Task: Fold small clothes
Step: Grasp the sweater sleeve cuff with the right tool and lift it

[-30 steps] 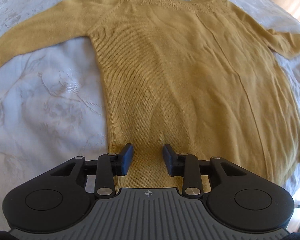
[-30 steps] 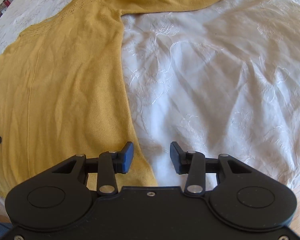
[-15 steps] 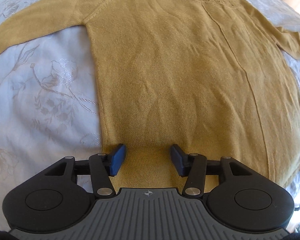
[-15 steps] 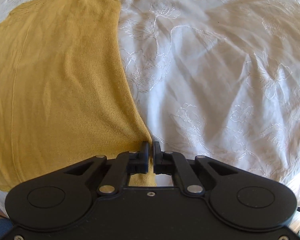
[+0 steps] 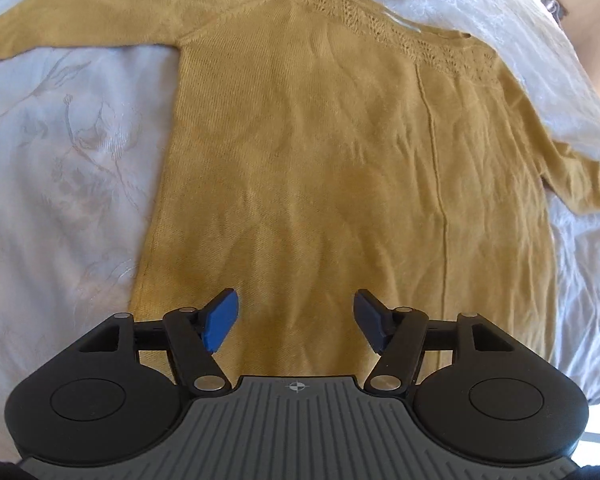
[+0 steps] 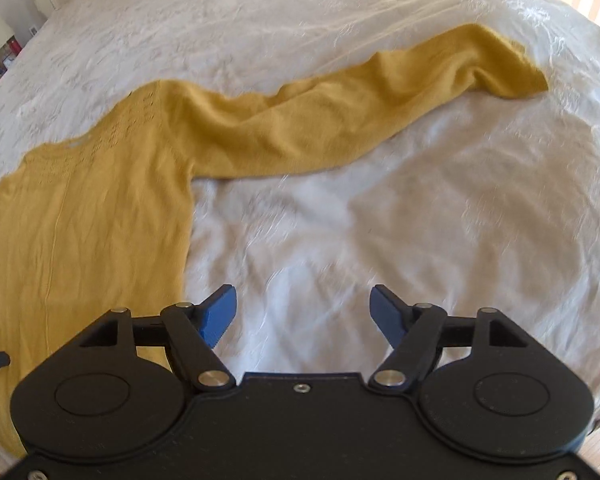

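Mustard sweater (image 5: 320,168): matt fine knit, openwork lace at the yoke, slightly fuzzy. Bedspread (image 6: 420,220): white cloth, faint sheen, embossed floral stitching, wrinkled. Left tool (image 5: 296,320) and right tool (image 6: 303,314): matt black plastic, blue ribbed pads, shiny metal pins.

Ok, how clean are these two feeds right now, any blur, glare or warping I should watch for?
Left wrist view: fairly sharp, slight softness on the mustard sweater; sun blows out the top right corner; fisheye bends the bed cover. Right wrist view: motion blur smears the cover's embroidery and the outstretched sleeve; bright patches wash out the cover at the far right; edges curve strongly.
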Demonstrator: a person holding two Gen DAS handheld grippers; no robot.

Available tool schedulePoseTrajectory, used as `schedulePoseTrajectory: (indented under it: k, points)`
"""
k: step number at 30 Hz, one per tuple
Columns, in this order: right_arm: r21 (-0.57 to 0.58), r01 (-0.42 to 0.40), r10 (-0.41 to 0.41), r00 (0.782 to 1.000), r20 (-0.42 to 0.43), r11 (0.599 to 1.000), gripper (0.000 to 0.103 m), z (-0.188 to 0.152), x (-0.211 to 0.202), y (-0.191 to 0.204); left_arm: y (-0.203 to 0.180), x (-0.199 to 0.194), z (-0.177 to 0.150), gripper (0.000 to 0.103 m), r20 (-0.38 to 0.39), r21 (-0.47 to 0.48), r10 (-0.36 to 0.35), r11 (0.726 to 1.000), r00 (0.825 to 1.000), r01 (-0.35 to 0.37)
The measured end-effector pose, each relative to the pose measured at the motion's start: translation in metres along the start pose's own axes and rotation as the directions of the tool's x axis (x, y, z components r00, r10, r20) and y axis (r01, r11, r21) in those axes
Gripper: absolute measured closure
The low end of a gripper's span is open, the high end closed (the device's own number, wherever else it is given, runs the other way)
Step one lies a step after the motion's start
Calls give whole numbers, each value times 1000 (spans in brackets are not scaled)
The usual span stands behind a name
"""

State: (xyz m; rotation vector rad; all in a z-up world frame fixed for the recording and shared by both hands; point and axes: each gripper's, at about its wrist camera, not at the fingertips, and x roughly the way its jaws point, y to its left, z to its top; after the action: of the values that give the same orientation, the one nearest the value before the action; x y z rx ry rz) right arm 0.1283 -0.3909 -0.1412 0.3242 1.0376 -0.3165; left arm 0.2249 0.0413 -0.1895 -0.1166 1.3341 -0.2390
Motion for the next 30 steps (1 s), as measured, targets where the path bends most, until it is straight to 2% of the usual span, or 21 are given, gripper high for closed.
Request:
schedulePoseTrajectory:
  k: [4,13,18,21,25,27,28,29,30]
  points:
    - [-23,33,-31,998,54,999,23,38,3,-32,-35,-3,3,36,49,9,42,999,998,-42]
    - [-52,124,-114,980,165,991,20,116,16,-108,-87,-13,4,27,109,-27,72,997,991,-70]
    - [-48,121,-112,981,159,991,18,141,29,-142,-109,-15,4,27,115,-29,80,997,990,-77]
    - [-29,80,-76,990,121,996,13,150,43,-159,-117,-15,6,27,117,-21,89,996,989,-87]
    - [-11,57,-56,996,67,998,12,155,60,-170,-124,-15,10,27,114,-9,102,995,988,-102]
    - [-19,49,-48,998,48,999,14,154,65,-169,-125,-16,10,27,111,2,105,994,988,-106]
    - [-25,49,-48,998,35,999,23,155,68,-169,-125,-16,11,27,110,8,106,994,988,-107]
    - [-29,55,-54,998,26,998,41,156,69,-167,-126,-17,11,27,111,13,107,994,988,-109]
    - [-34,63,-62,998,21,997,50,156,69,-164,-125,-18,11,27,113,16,106,994,988,-109]
